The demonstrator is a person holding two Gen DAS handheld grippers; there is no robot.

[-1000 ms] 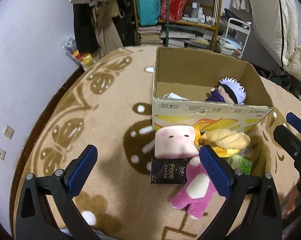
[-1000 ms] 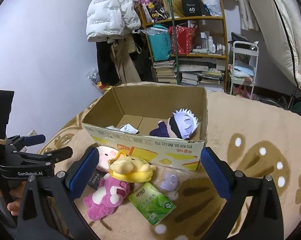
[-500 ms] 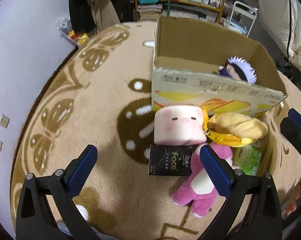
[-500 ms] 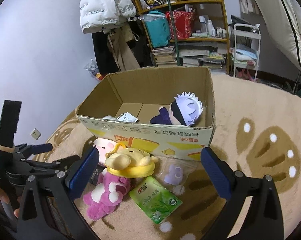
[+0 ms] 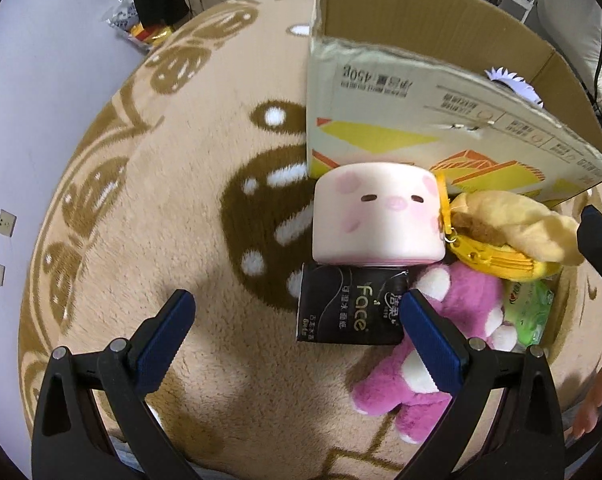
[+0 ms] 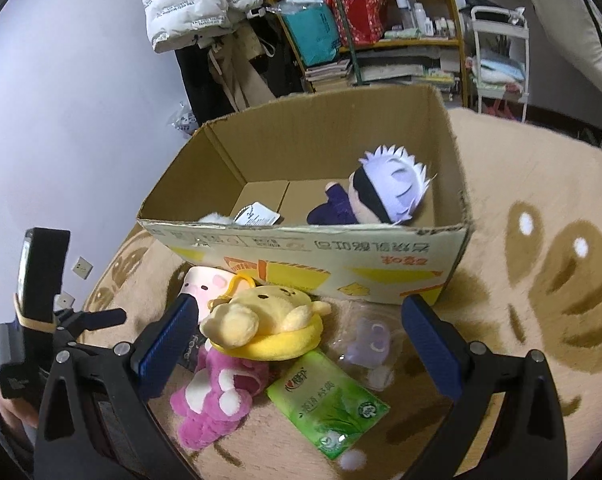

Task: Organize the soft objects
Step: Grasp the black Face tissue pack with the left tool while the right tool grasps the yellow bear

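Observation:
A cardboard box [image 5: 401, 112] [image 6: 313, 252] stands on a tan rug and holds a white-haired doll [image 6: 385, 192]. In front of it lie a pink pig cube [image 5: 377, 216] [image 6: 205, 284], a yellow bear plush [image 5: 509, 232] [image 6: 265, 324], a pink bear plush [image 5: 441, 344] [image 6: 217, 392], a black tissue pack [image 5: 349, 312], a green tissue pack [image 6: 329, 400] and a small purple toy in a clear bag [image 6: 369, 340]. My left gripper [image 5: 297, 336] is open and empty, just short of the black pack. My right gripper [image 6: 297, 344] is open and empty above the toys.
The patterned rug [image 5: 161, 200] spreads to the left. A wall [image 5: 21, 120] with sockets is at far left. Shelves with books and bags [image 6: 361, 32], a hanging white jacket [image 6: 197, 4] and a white cart [image 6: 497, 52] stand behind the box.
My left gripper has moved forward and down toward the pig cube and black pack, which look much bigger. My right gripper has edged closer to the toys. Both stay open.

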